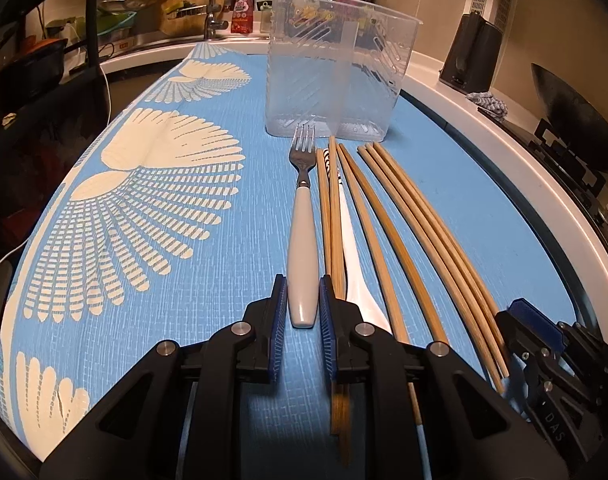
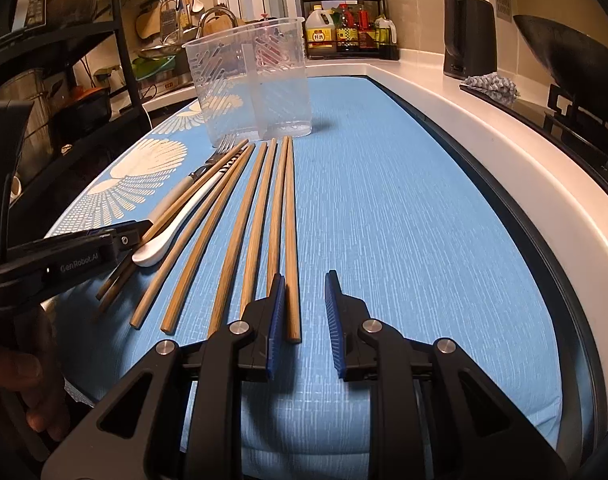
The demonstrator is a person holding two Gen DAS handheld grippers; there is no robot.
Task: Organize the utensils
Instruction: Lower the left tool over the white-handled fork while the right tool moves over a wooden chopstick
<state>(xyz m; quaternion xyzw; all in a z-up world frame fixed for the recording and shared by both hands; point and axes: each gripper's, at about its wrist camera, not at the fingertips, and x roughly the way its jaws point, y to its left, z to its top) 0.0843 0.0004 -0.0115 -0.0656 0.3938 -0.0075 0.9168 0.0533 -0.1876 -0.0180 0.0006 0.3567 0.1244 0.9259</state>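
Blue cloth (image 1: 231, 304) bears the fork (image 1: 302, 240), straddled by the unclenched left gripper (image 1: 302, 320); the right gripper (image 2: 304, 320) gapes empty; closing may snag a neighbouring chopstick (image 1: 336, 220).

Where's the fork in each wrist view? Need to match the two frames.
Left wrist: fork runs up the centre, its white handle end between the pads of the left tongs, tines just short of the clear utensil holder.
Right wrist: fork at left of centre, mostly hidden by chopsticks; tines near the holder's base.
Shared landmark: the clear utensil holder on the blue cloth.
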